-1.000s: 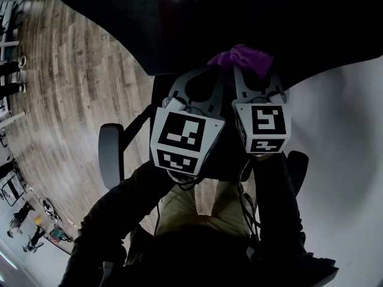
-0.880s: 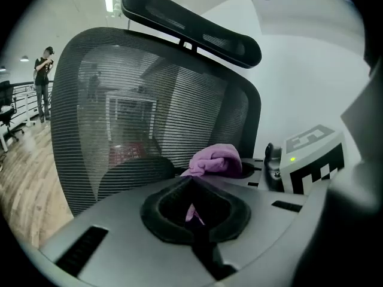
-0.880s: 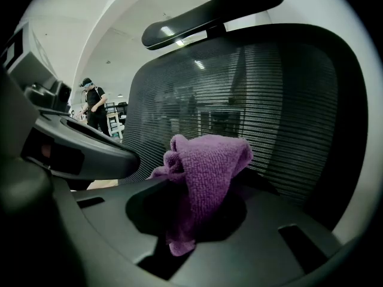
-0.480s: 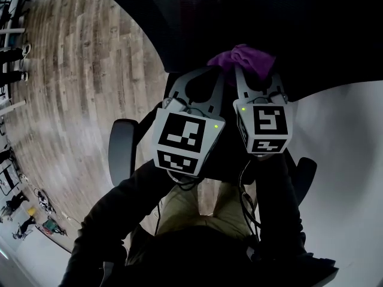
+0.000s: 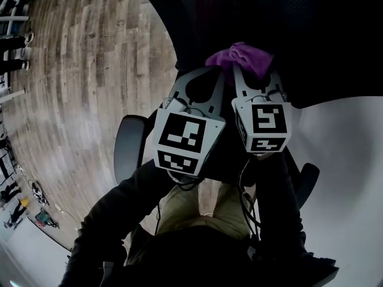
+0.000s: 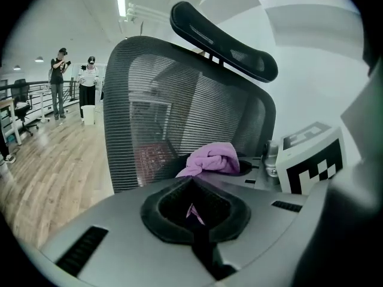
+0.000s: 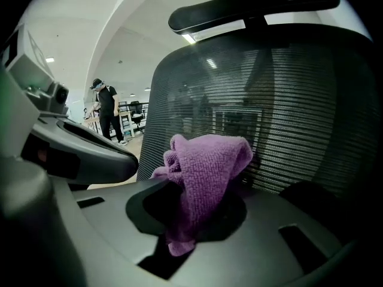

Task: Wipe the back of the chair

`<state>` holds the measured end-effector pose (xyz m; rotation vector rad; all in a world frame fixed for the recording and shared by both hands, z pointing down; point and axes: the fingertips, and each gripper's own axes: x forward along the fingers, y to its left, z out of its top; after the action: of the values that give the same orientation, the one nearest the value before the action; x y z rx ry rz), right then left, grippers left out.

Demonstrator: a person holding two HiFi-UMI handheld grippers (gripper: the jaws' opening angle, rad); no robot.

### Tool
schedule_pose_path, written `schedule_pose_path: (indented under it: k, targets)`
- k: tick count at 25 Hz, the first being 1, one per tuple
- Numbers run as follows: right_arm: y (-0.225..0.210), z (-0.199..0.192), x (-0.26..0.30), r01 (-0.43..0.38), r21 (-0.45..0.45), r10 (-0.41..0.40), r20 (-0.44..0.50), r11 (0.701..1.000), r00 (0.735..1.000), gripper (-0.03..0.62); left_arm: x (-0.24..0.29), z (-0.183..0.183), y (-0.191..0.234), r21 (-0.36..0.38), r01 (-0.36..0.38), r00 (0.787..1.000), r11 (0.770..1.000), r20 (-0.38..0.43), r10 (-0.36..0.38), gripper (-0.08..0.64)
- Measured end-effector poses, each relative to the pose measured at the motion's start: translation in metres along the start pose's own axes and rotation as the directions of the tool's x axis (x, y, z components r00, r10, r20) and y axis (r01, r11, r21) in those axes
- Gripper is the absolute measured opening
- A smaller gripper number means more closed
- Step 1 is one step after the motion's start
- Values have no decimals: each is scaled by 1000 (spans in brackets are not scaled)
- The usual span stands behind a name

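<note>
Since a second ago the chair back (image 5: pixel 257 23) has swung right, baring more floor (image 5: pixel 78 70). The right gripper (image 7: pixel 190 217) pinches the purple cloth (image 7: pixel 206 160) close against the mesh; the left gripper (image 6: pixel 192 190) is closed and empty. With nothing bracing it, the chair may turn away under pressure.

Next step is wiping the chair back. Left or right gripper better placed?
Right. The right gripper has its fingers shut on the purple cloth, right in front of the mesh chair back. The left gripper is shut beside it, without the cloth.
</note>
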<state>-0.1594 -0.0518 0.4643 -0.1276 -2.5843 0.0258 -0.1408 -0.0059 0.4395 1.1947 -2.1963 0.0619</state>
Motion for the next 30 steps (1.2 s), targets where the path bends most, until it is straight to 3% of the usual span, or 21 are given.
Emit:
schedule_pose_path:
  k: [30]
  targets:
    - [104, 21, 74, -122, -73, 120, -25, 990, 992, 69, -58, -18, 113, -84, -127, 991, 988, 23, 129, 0]
